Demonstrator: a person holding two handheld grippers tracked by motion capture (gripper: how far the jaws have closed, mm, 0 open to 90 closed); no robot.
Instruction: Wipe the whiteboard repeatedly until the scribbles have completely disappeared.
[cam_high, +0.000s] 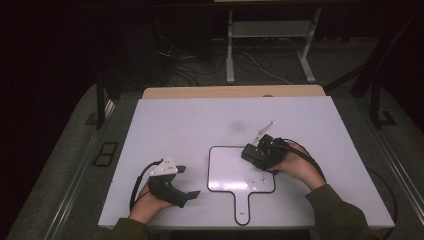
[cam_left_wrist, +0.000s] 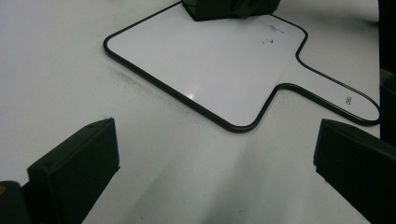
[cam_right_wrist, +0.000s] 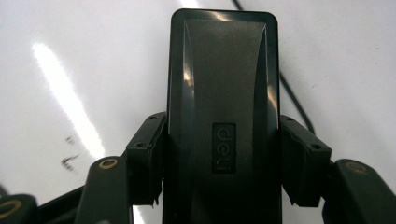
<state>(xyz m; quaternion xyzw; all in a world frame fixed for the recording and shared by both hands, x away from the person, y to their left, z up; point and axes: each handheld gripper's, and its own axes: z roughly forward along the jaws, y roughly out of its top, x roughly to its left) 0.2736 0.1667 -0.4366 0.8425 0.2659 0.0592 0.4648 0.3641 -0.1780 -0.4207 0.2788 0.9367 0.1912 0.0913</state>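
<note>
Right hand-held gripper (cam_right_wrist: 219, 163) clenches a black whiteboard eraser (cam_right_wrist: 223, 93) over the paddle whiteboard (cam_high: 227, 165), mid-wipe; faint marks (cam_high: 257, 178) beside it come next; left hand-held gripper (cam_high: 186, 181) idles released

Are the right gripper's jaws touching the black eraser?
Touching. The right gripper view shows the right gripper with both jaws pressed against the sides of the black eraser, no gap.

1 eraser (cam_right_wrist: 223, 116), 1 whiteboard (cam_high: 230, 175), 2 grippers: L (cam_high: 190, 182), R (cam_high: 248, 151).

black eraser (cam_right_wrist: 223, 116), white black-rimmed paddle board (cam_high: 227, 170), white table (cam_high: 190, 125)
</note>
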